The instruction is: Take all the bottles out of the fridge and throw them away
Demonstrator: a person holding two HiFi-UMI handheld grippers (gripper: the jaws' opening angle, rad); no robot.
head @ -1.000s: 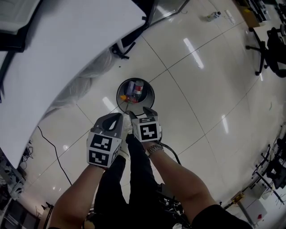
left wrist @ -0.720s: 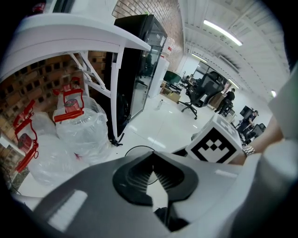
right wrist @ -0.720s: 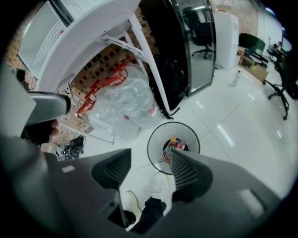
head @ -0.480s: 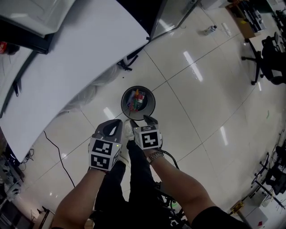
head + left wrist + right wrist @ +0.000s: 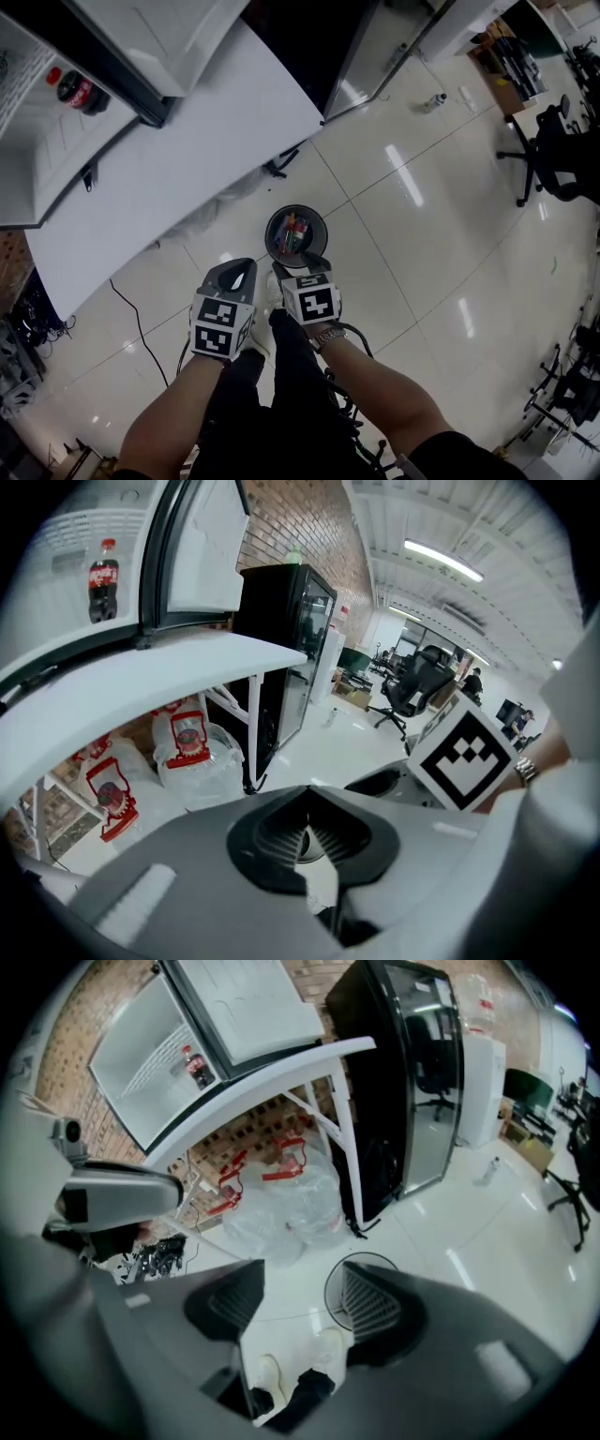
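**Left gripper** (image 5: 307, 799): your fingers are closed tip to tip, with nothing in them.
**Right gripper** (image 5: 295, 1302): your fingers are spread wide and empty. Only the floor and your shoes show between them.
**Waste bin** (image 5: 270, 230): both grippers have lifted away from it. It now looks smaller beneath them, with discarded bottles (image 5: 292, 232) inside.
**Newly in view, upper left:** the open fridge (image 5: 47, 159) on the white table (image 5: 187, 159), with one cola bottle (image 5: 75, 91) upright on its shelf.
**Judgement:** the last drop looks done, and that cola bottle is your next pick.

One cola bottle (image 5: 75, 91) (red label), one stray clear bottle (image 5: 433, 99), one round bin (image 5: 296, 234).
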